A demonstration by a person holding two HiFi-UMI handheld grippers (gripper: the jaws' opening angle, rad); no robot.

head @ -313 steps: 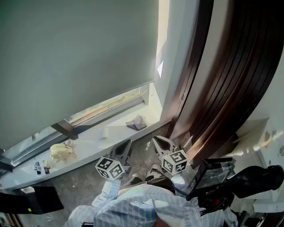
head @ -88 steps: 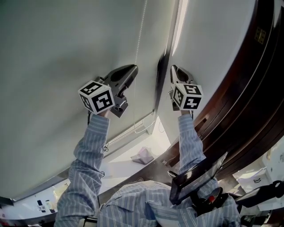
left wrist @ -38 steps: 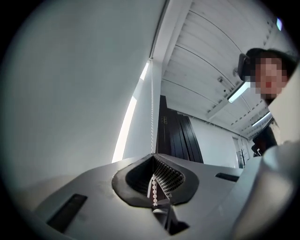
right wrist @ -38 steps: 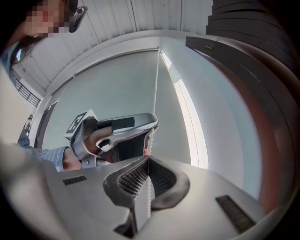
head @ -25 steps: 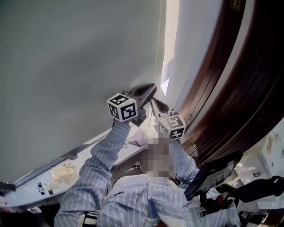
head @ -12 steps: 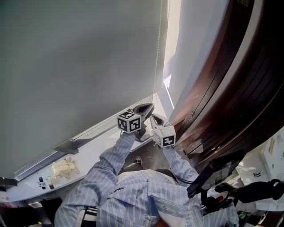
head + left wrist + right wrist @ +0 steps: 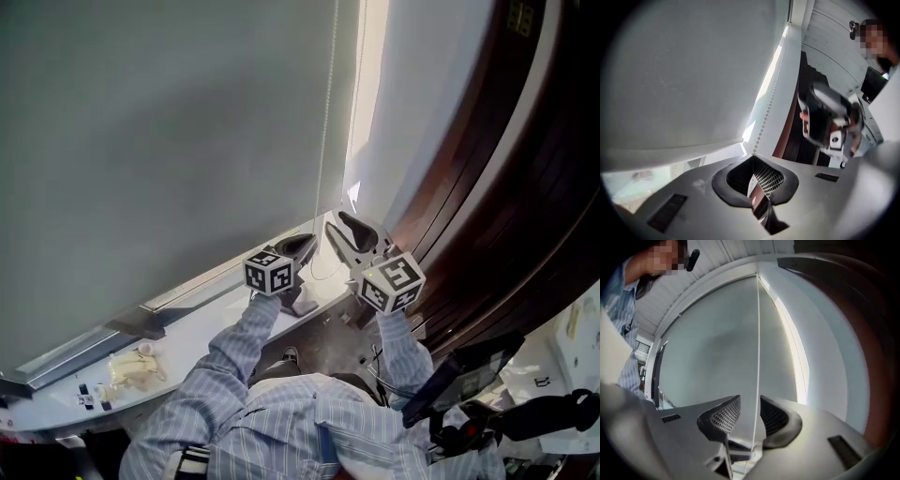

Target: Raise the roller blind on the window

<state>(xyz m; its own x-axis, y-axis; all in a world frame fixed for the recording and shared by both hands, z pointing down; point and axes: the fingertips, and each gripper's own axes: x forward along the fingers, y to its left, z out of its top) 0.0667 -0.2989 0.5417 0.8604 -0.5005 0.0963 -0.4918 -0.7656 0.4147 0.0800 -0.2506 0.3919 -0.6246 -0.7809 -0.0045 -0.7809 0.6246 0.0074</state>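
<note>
The grey roller blind (image 7: 169, 141) covers most of the window. Its bead chain (image 7: 325, 141) hangs down beside the blind's right edge. My left gripper (image 7: 305, 246) is low, near the sill, and shut on the chain (image 7: 771, 98), which runs straight into its closed tips (image 7: 753, 161). My right gripper (image 7: 341, 227) sits just right of it and slightly higher. Its jaws are opening, and the chain (image 7: 757, 333) passes between the two pads (image 7: 725, 416) without touching them.
A white sill (image 7: 206, 319) runs under the window with a yellowish cloth (image 7: 131, 366) and small items (image 7: 89, 398) at its left. A dark brown curtain (image 7: 506, 187) stands close on the right. A black device (image 7: 459, 375) sits at my lower right.
Both grippers came down along the chain toward the sill. Since half a second ago the right gripper's jaws have parted off the chain and it has risen a little; the left stays shut.
</note>
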